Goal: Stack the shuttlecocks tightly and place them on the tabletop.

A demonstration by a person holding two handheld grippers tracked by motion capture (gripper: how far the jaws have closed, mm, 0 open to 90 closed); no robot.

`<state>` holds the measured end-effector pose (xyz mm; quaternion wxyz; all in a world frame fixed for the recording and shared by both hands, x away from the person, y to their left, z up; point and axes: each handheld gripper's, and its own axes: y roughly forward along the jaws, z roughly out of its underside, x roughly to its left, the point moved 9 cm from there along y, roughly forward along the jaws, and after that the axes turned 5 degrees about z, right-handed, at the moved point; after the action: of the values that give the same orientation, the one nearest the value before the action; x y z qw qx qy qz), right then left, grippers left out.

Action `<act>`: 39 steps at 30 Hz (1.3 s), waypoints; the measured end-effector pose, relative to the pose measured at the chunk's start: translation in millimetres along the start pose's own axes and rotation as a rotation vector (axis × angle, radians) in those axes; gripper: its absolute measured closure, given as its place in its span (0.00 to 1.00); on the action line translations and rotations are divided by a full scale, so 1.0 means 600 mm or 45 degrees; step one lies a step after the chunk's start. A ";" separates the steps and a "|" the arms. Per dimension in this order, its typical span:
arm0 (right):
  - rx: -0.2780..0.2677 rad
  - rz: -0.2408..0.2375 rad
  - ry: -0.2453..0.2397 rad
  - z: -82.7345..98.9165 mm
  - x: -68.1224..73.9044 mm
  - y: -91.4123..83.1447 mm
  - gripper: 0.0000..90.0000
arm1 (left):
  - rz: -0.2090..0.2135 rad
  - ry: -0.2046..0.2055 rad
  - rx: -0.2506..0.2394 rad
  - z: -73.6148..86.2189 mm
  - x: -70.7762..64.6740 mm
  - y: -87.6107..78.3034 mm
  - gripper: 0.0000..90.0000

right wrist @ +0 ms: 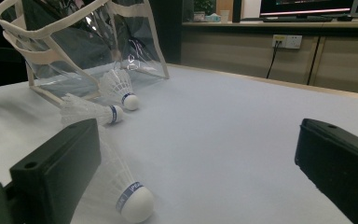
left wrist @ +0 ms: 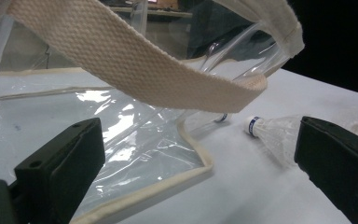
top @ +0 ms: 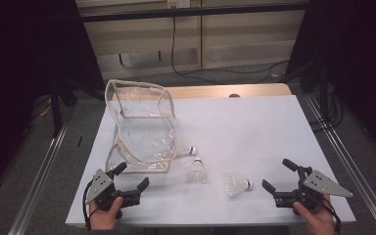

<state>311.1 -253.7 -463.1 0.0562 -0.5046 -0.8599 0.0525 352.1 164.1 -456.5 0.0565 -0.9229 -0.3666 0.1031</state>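
Shuttlecocks: three white feather shuttlecocks lie on the table. The nearest shuttlecock (top: 236, 184) lies on its side, cork toward the right gripper; the middle shuttlecock (top: 196, 171) is just left of it; the far shuttlecock (top: 187, 150) lies against the bag's lower right corner.
Handling, shuttlecocks: judged very light and fragile. The feather skirt would crush or splay under a hard pinch, and the rounded cork may roll away.
Where to hold: the cork base with its blue band (right wrist: 131, 197) looks the firmest spot; otherwise a gentle grip low on the skirt, near the cork.
Clear bag: a transparent plastic bag (top: 139, 125) with cream webbing trim stands slumped at the table's left, mouth upward.
Handling, bag: judged soft, floppy and slick. The film offers little purchase and the mouth sags.
Where to hold, bag: the webbing strap (left wrist: 135, 65), woven and thicker than the film, is the better hold for keeping the mouth wide.
Left gripper (top: 131, 176): jaws spread wide, nothing between them; it points at the bag's near corner.
Right gripper (top: 279, 175): jaws spread wide, nothing between them; the nearest shuttlecock lies just ahead of its left jaw.
Table (top: 254, 127): pale sheet over a wooden top.
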 end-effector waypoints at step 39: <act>-0.025 -0.013 0.014 -0.012 -0.002 0.016 0.00 | 0.221 -0.003 0.094 0.013 -0.113 0.042 0.01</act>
<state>321.1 -249.7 -457.2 0.0564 -0.5009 -0.8627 0.0410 318.8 99.3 -458.8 0.0809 -0.9484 -0.2812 0.1223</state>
